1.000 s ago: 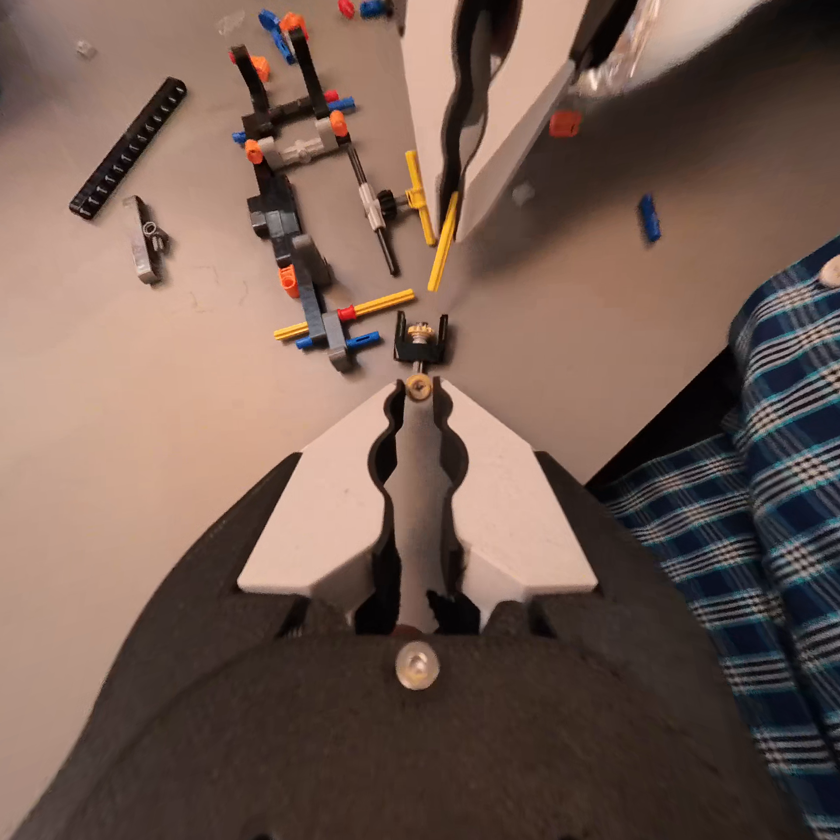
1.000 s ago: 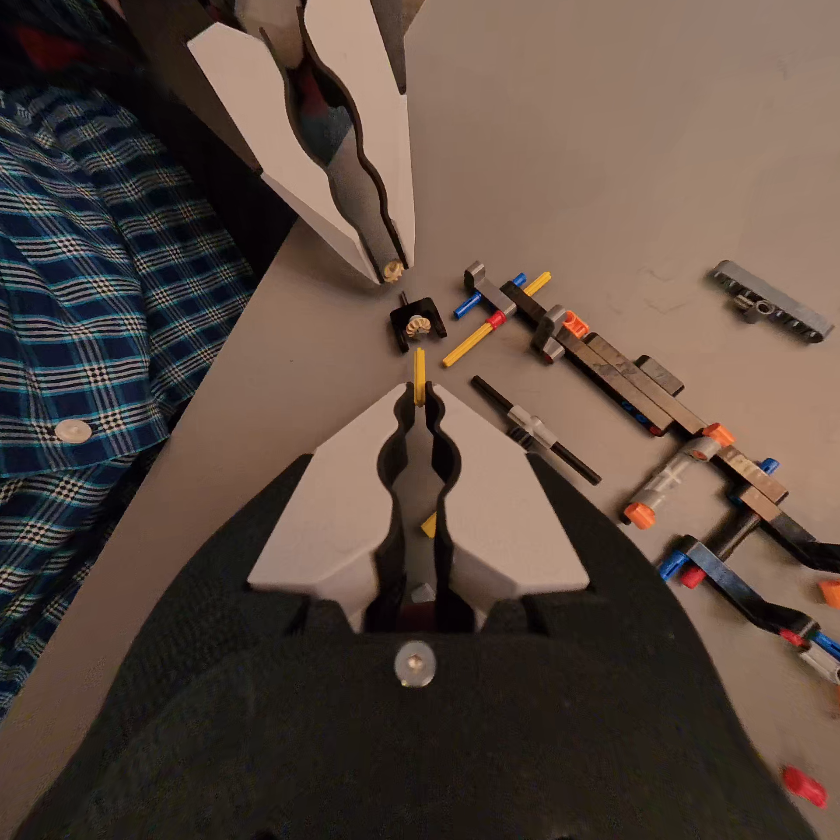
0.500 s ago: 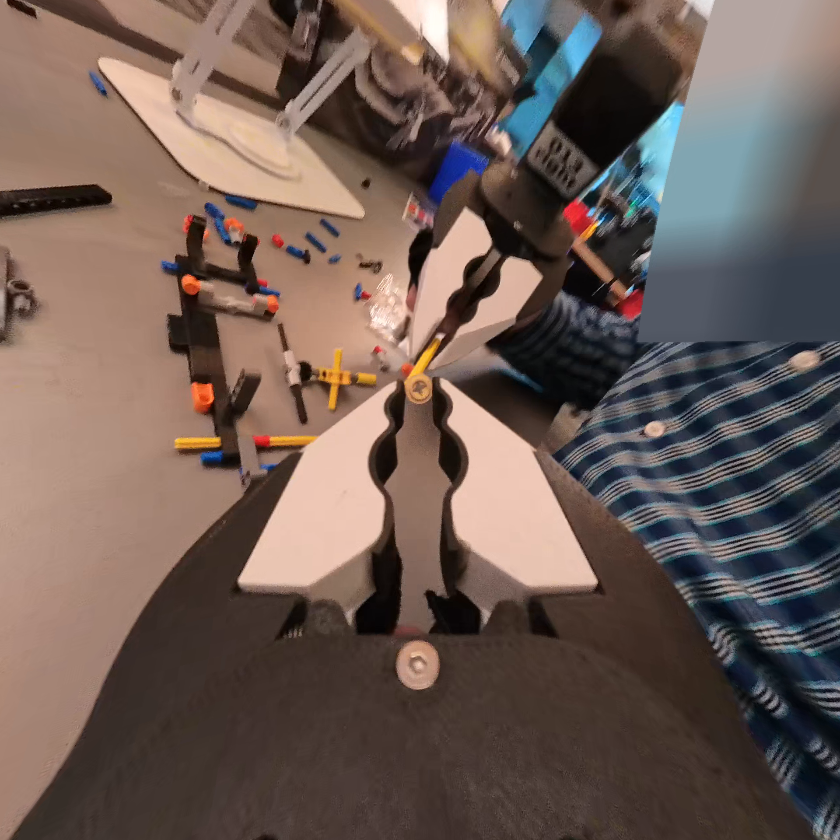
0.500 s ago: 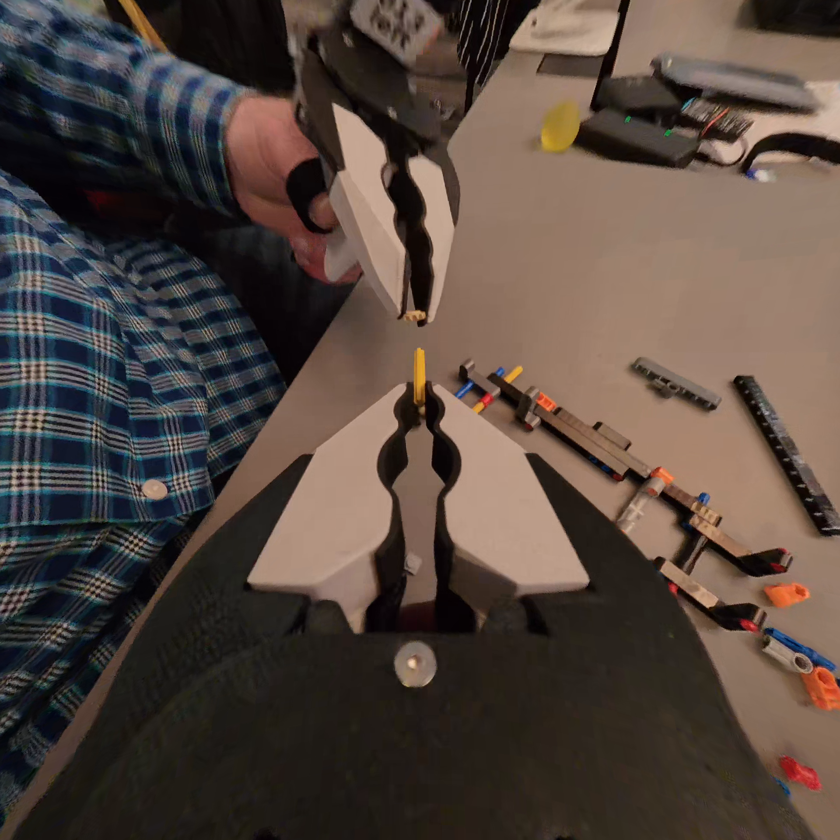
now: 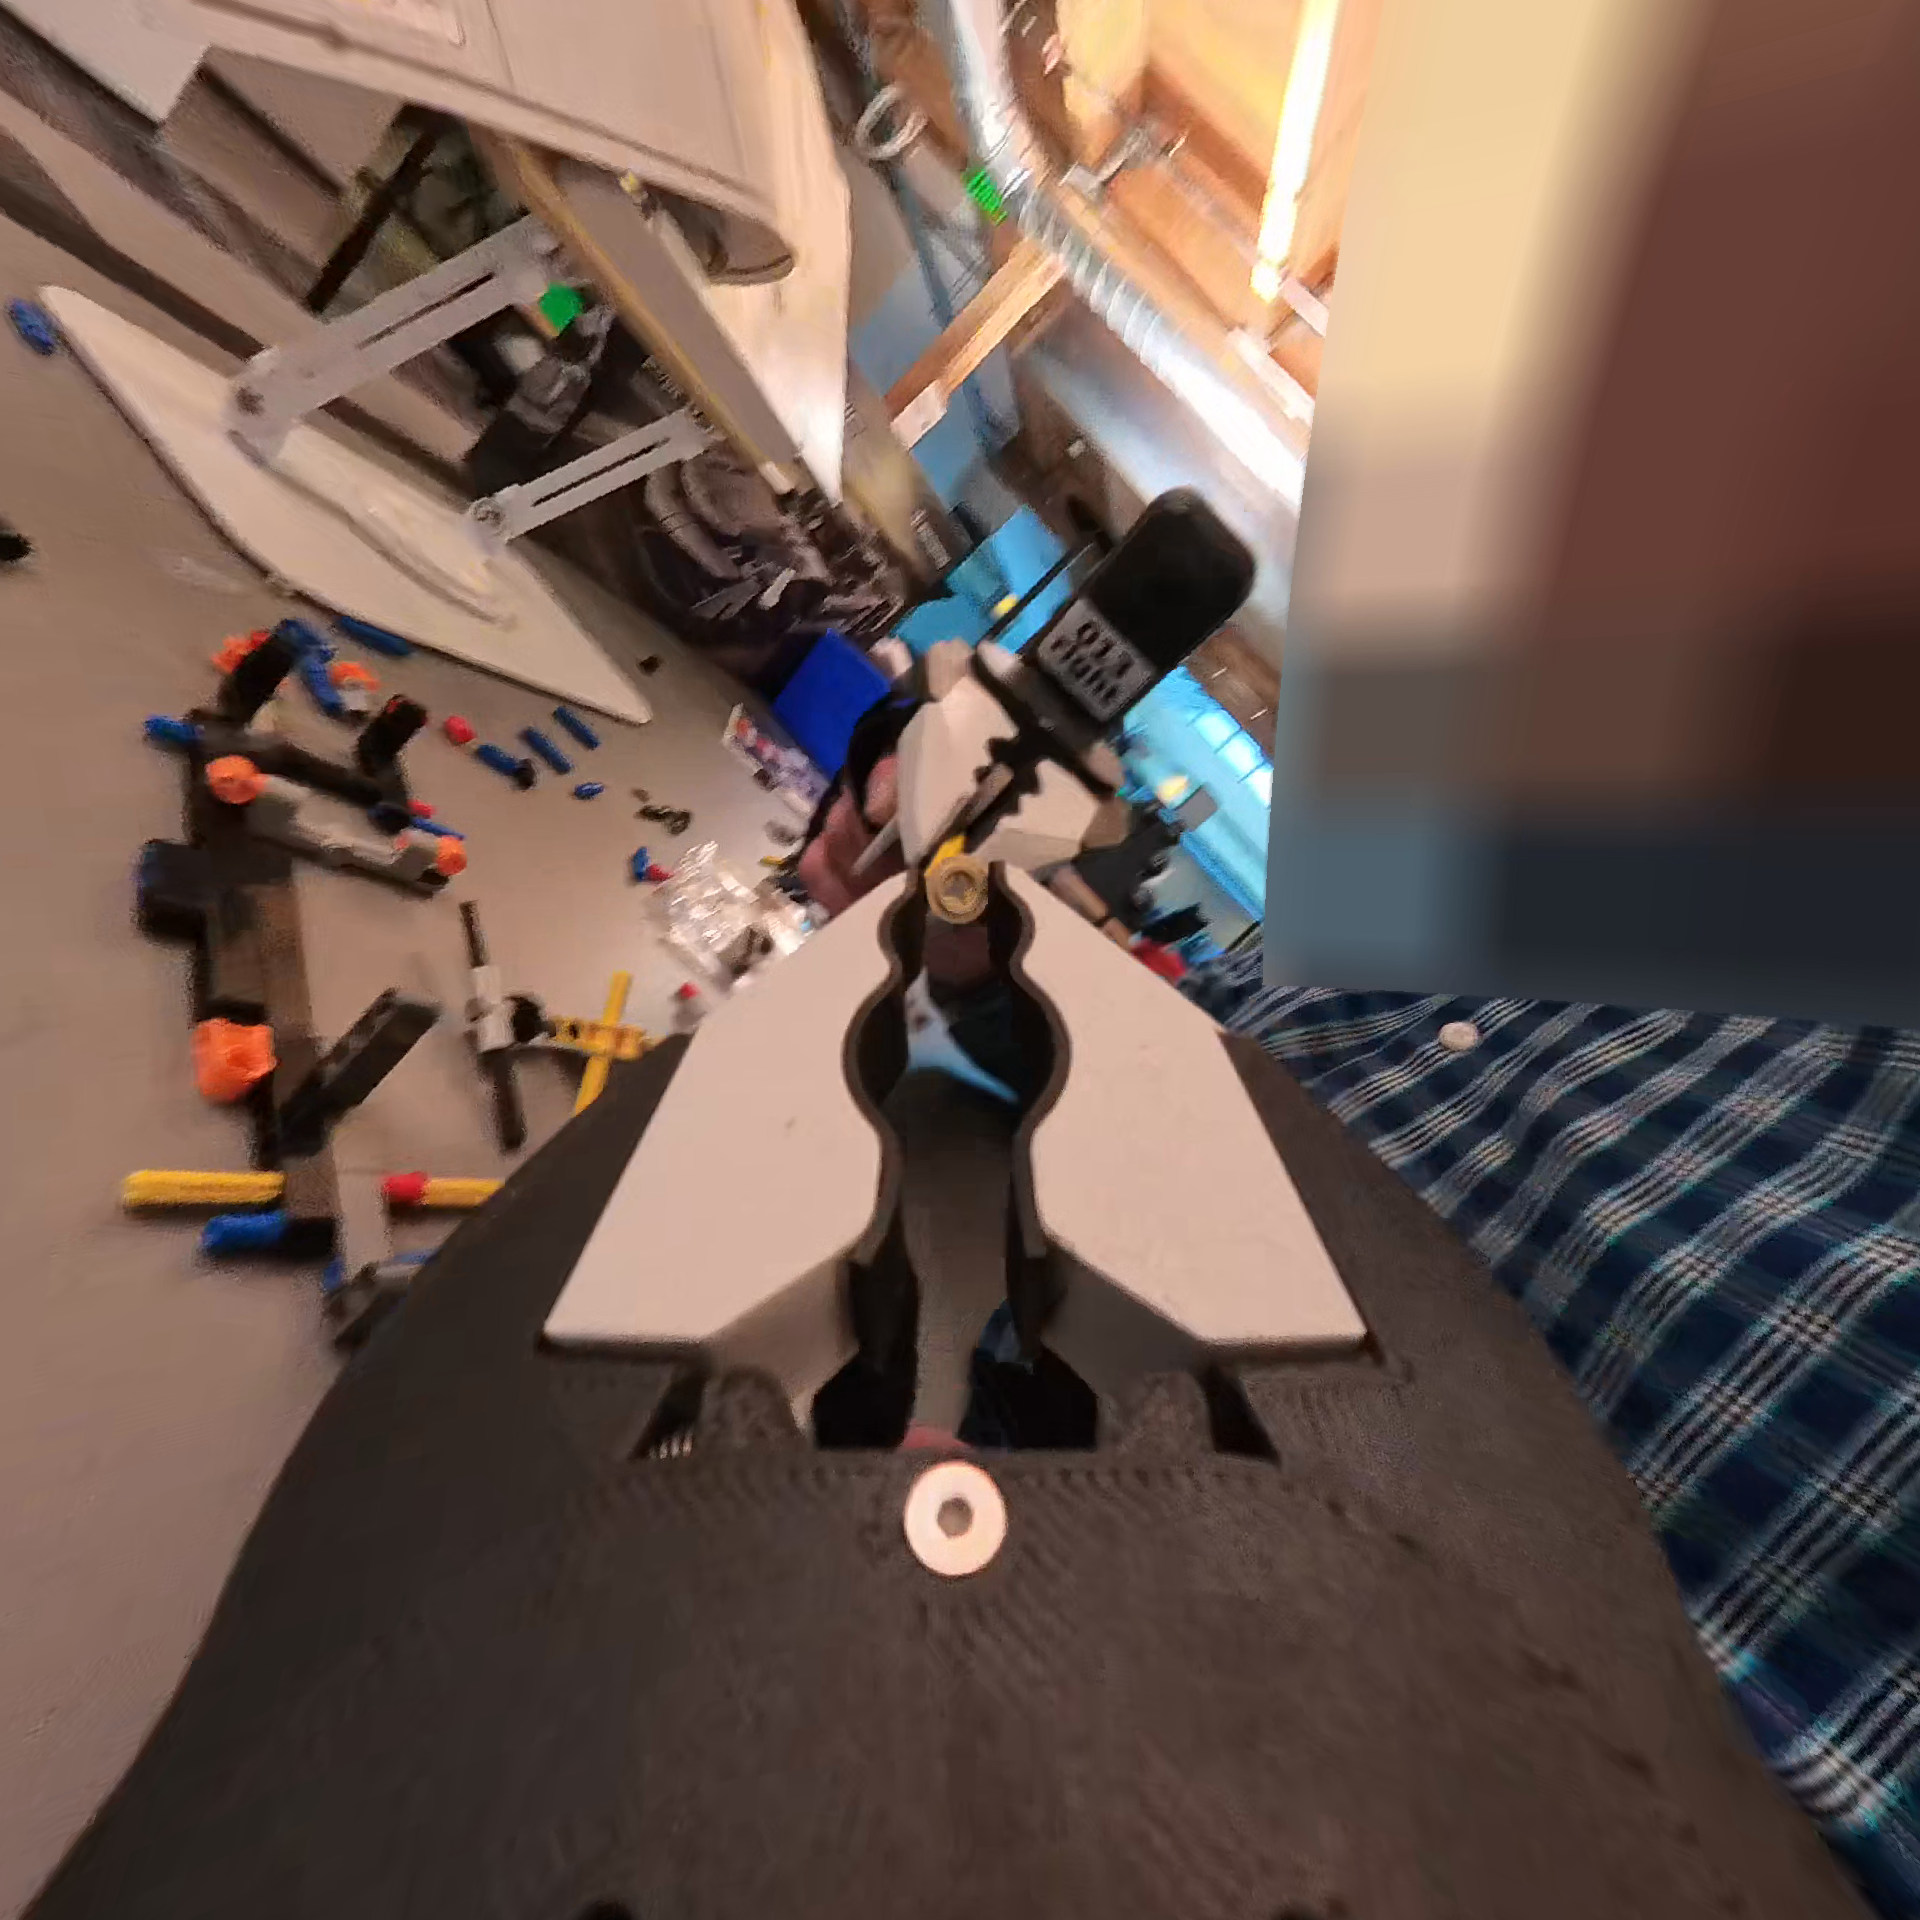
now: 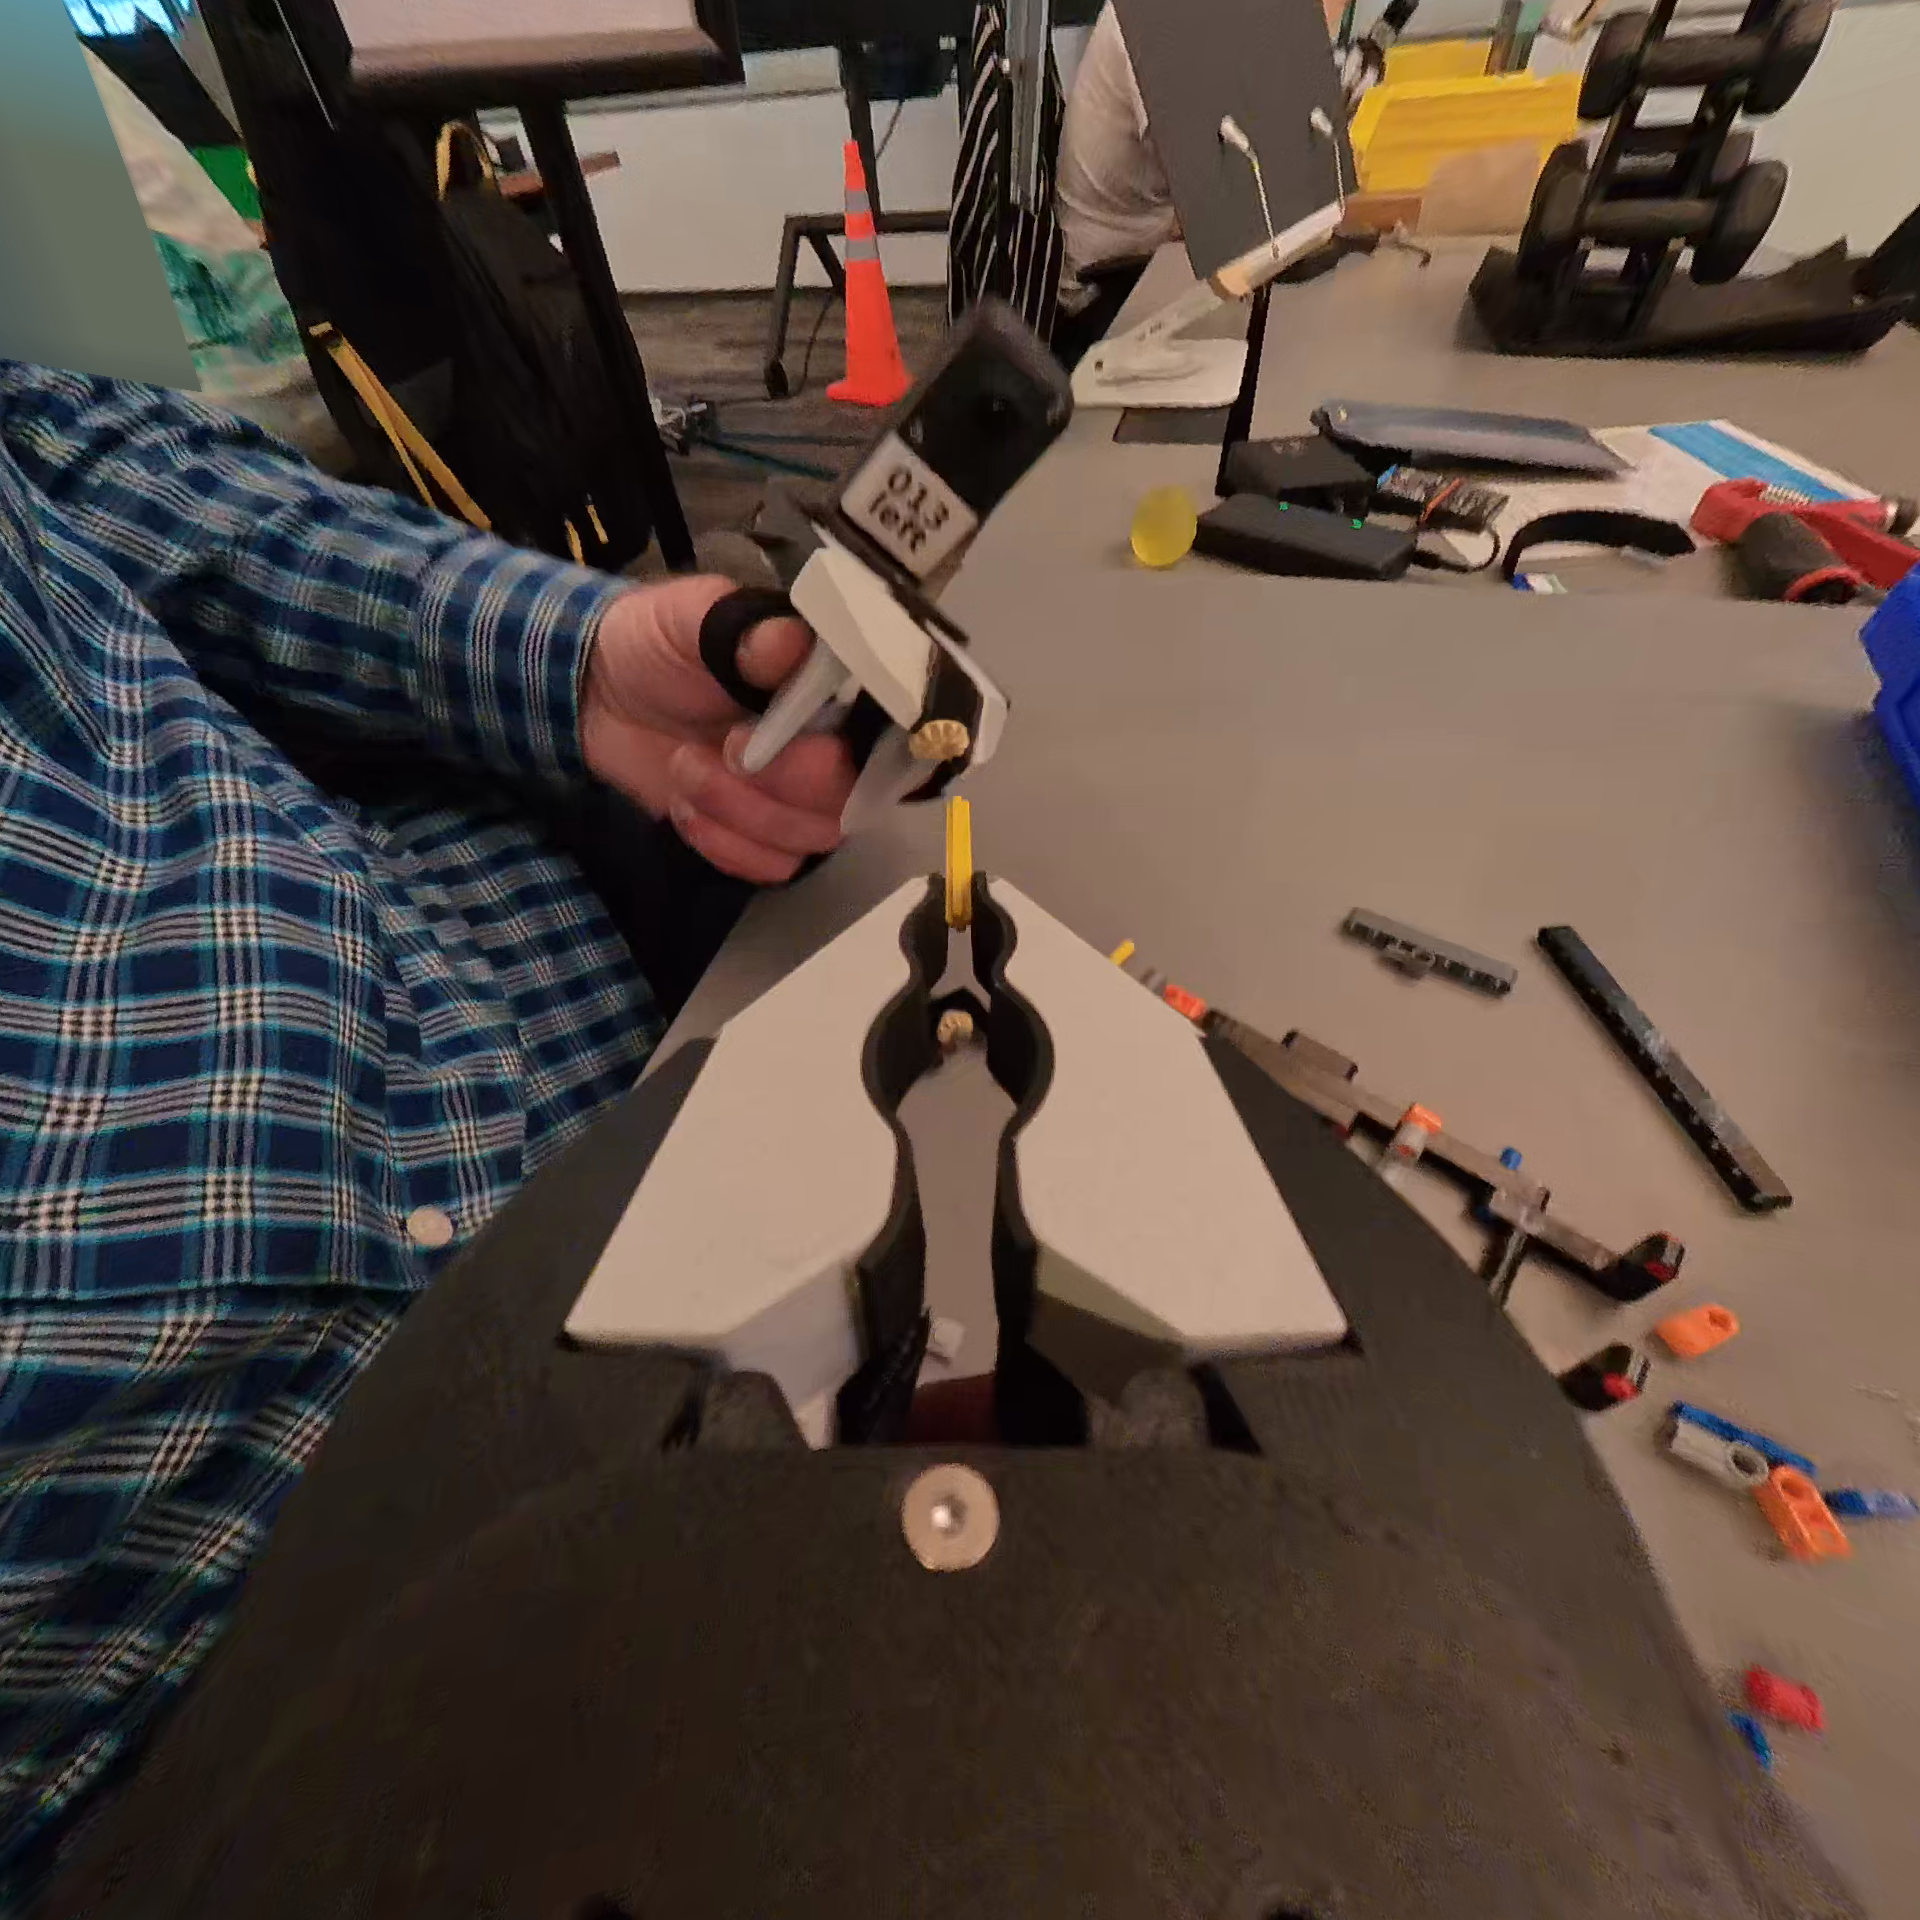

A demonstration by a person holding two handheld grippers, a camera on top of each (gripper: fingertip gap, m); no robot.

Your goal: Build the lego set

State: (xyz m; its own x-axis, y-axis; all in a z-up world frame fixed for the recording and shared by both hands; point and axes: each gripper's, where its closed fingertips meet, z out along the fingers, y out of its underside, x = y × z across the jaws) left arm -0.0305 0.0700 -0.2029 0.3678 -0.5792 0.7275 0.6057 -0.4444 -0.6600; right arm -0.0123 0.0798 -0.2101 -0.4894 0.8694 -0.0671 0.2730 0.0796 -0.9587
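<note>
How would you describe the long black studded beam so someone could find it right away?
On the grey table, look right of the right gripper, past the long half-built assembly. The long black studded beam lies alone and flat, slanting away; it is far longer and darker than the short grey beam beside it.

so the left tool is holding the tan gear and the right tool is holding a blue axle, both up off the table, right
Not quite: the axle is yellow, not blue. The right wrist view shows the right tool shut on a yellow axle that sticks out past its tips. The rest holds: the left tool grips the tan gear, and both are raised above the table.
</note>
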